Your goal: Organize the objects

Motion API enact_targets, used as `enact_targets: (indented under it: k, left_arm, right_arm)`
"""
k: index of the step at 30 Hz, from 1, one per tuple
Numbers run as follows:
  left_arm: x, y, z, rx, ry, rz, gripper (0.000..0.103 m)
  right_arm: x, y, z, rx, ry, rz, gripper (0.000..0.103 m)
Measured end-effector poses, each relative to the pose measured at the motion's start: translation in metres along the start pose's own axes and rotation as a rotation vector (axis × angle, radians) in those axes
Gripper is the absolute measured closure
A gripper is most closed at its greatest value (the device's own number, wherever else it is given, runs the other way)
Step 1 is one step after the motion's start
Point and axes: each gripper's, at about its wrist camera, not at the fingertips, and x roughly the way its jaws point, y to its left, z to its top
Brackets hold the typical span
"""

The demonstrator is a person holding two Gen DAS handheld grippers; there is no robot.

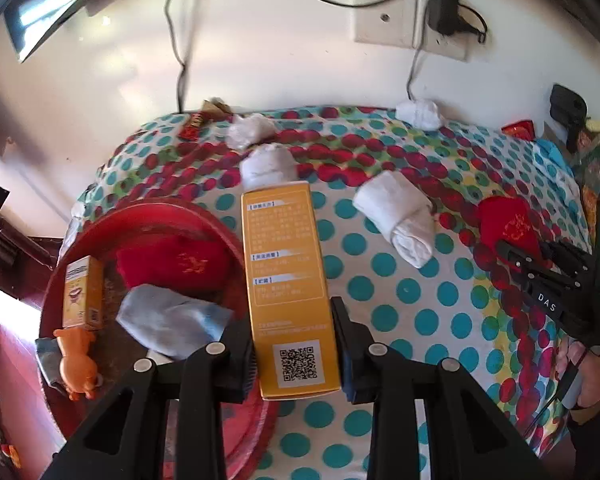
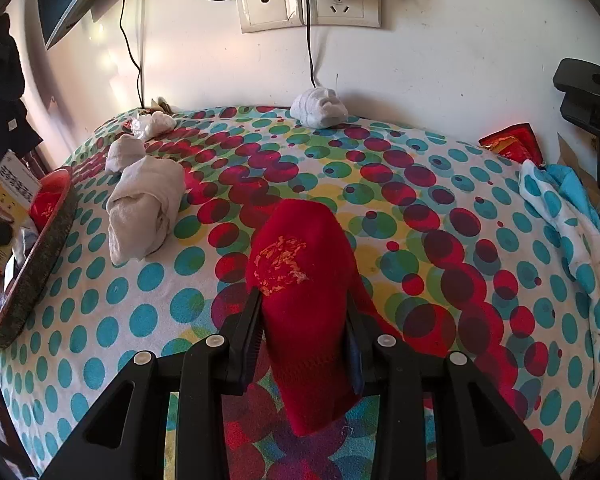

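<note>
Jaws of left gripper (image 1: pixel 294 354) clamped on yellow box (image 1: pixel 288 280), right gripper (image 2: pixel 304 344) on red sock (image 2: pixel 304 304).

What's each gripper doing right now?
Left gripper: closed on the yellow box.
Right gripper: closed on the red sock.

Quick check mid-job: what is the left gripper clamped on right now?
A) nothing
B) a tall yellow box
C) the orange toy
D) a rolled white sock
B: in the left wrist view the left gripper has its pads pressed on both sides of the tall yellow box with a QR code.
</note>
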Motion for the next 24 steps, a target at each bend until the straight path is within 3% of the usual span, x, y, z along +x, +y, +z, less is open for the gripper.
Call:
enact_targets:
  k: [15,24]
  left_arm:
    - [-0.020,0.081,-0.003,-0.080,-0.031,0.112,0.071]
    - [0.001,0.138,-0.011,-0.161,0.024,0.141,0.071]
  right_arm:
    - [0.002,0.002,0.000,-0.017,0.004,-0.019,0.069]
    - [0.002,0.006,0.000,-0.032,0.008,-0.037,0.069]
